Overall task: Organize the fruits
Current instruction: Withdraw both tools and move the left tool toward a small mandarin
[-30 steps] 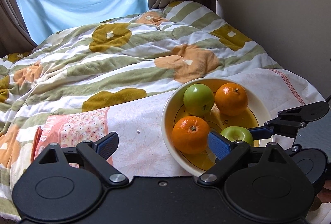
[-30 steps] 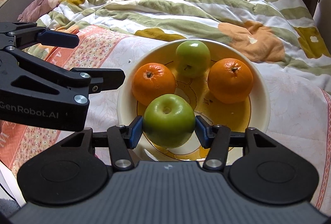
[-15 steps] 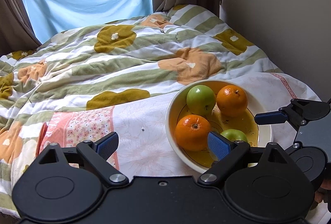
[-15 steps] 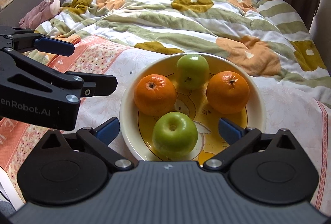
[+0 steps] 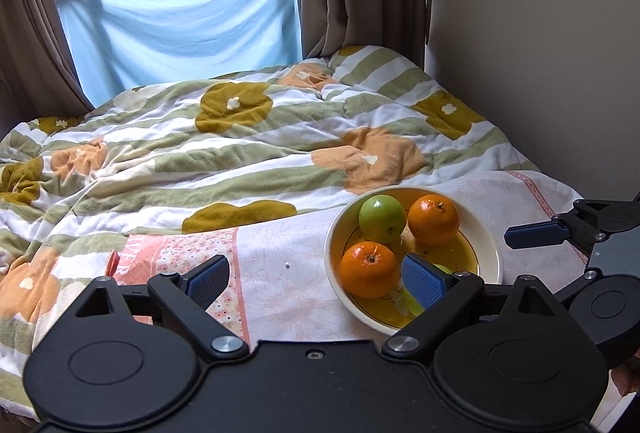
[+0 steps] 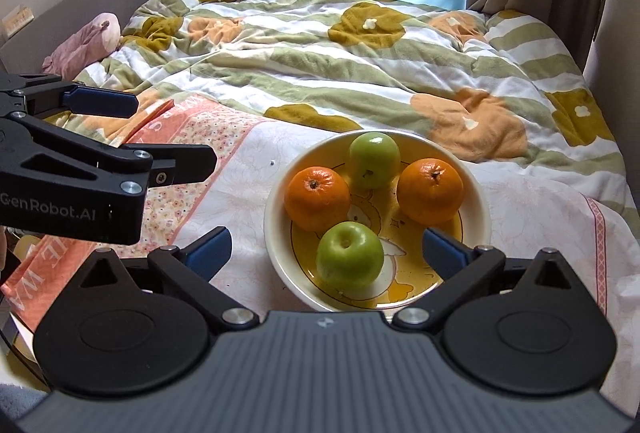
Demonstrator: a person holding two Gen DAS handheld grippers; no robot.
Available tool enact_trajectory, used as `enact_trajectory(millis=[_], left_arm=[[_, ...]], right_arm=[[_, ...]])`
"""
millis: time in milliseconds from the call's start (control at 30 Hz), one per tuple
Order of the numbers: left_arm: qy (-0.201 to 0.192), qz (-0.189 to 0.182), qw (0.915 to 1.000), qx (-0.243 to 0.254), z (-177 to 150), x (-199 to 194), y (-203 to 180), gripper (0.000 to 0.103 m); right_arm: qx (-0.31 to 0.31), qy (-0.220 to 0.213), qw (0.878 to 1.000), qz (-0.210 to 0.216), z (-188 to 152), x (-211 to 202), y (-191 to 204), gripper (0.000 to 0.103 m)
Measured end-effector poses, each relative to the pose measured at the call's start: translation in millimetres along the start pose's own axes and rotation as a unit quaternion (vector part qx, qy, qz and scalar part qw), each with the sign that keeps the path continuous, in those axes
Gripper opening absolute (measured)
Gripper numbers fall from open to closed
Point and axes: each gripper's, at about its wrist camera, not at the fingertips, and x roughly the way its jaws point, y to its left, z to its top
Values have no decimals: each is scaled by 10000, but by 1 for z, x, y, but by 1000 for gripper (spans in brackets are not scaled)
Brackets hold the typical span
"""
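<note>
A cream and yellow bowl point(image 6: 478, 229) stands on the bed and holds two green apples and two oranges. The near apple point(image 6: 349, 254) lies at the bowl's front, the far apple point(image 6: 375, 160) at its back, one orange point(image 6: 317, 198) on the left, one orange point(image 6: 430, 191) on the right. My right gripper point(image 6: 326, 251) is open and empty, drawn back just in front of the near apple. My left gripper point(image 5: 316, 279) is open and empty, left of the bowl point(image 5: 490, 245); its right finger hides most of the near apple.
A flowered quilt point(image 6: 340, 65) covers the bed behind the bowl. A pink patterned cloth point(image 6: 188, 149) lies to the left. A pink plush toy point(image 6: 86, 43) rests at the far left. Curtains, a window and a wall point(image 5: 540, 33) close in the bed.
My right gripper opened and let go of the near green apple, which now rests in the bowl. Both grippers pulled back and up from the bowl.
</note>
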Motion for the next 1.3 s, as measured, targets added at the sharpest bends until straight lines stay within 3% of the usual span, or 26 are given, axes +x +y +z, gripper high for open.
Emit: enact_trajectory(millis=[333, 700, 967, 1300], left_arm=[[-465, -105, 9989, 7, -1, -62, -6, 96], [-434, -475, 9979, 2, -32, -91, -45, 96], [-204, -425, 9989, -38, -67, -83, -95, 96], [398, -417, 9983, -108, -110, -23, -149, 84]], right_arm=[[379, -404, 9968, -580, -9, -86, 0, 103], [891, -439, 9879, -1190, -69, -146, -31, 103], [769, -281, 9896, -1187, -119, -150, -53, 103], [404, 156, 9958, -811, -164, -113, -75, 103]])
